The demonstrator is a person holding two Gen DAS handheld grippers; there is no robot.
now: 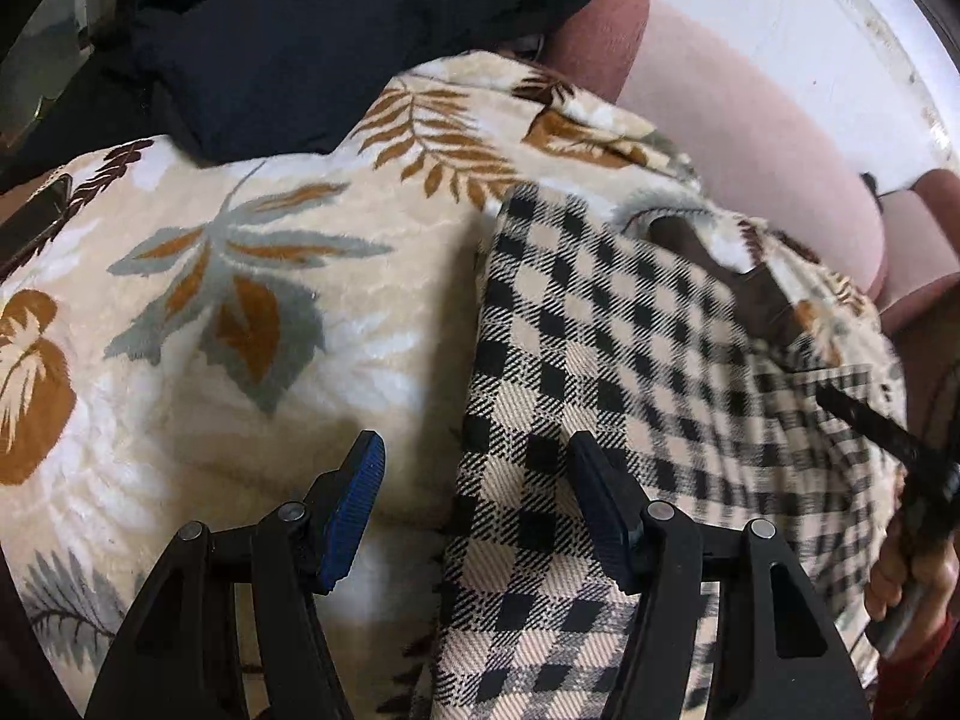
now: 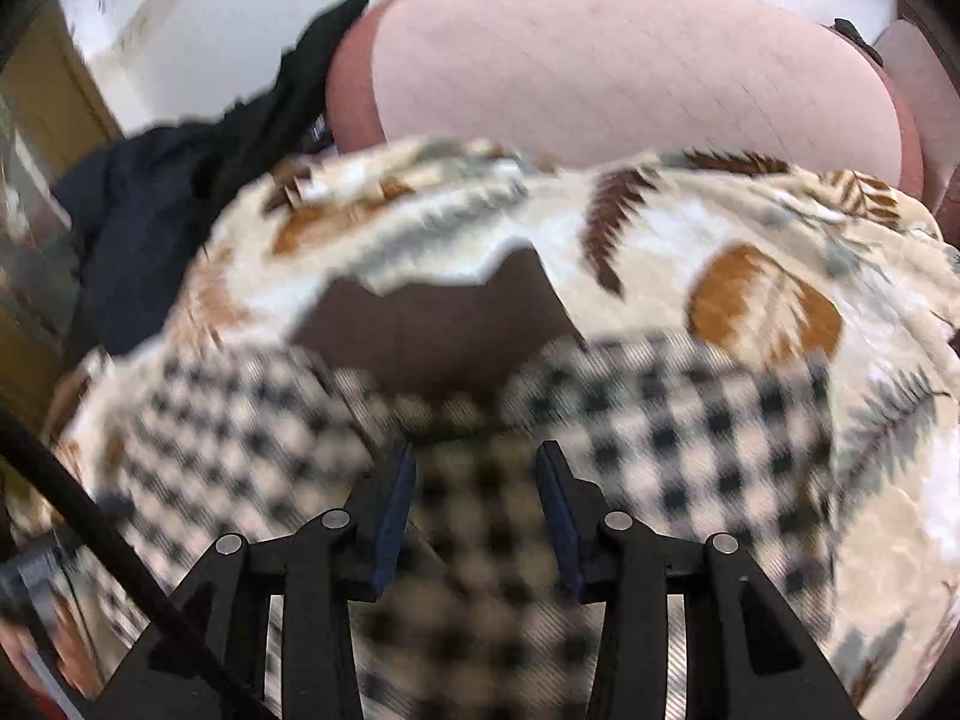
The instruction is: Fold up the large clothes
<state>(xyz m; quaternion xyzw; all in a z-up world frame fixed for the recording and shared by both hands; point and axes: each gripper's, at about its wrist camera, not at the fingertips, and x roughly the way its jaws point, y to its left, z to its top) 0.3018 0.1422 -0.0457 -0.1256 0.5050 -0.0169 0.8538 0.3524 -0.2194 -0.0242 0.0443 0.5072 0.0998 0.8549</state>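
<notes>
Checked garment fills the foreground under both grippers, spread flat over the leaf-print blanket, presumably to give a soft, level surface for folding. Its long edge runs down the blanket's middle in the left wrist view; its far edge, notched like a neckline, shows dark lining in the right wrist view.

Pink sofa back rises beyond the blanket. Dark clothes lie heaped at the blanket's far left corner, likely waiting their turn.

Left gripper hangs over the garment's left edge, jaws apart, straddling that edge, nothing pinched; probably lining up to catch it. Right gripper points at the garment's middle, jaws parted with only blurred cloth beneath, no hold visible.
</notes>
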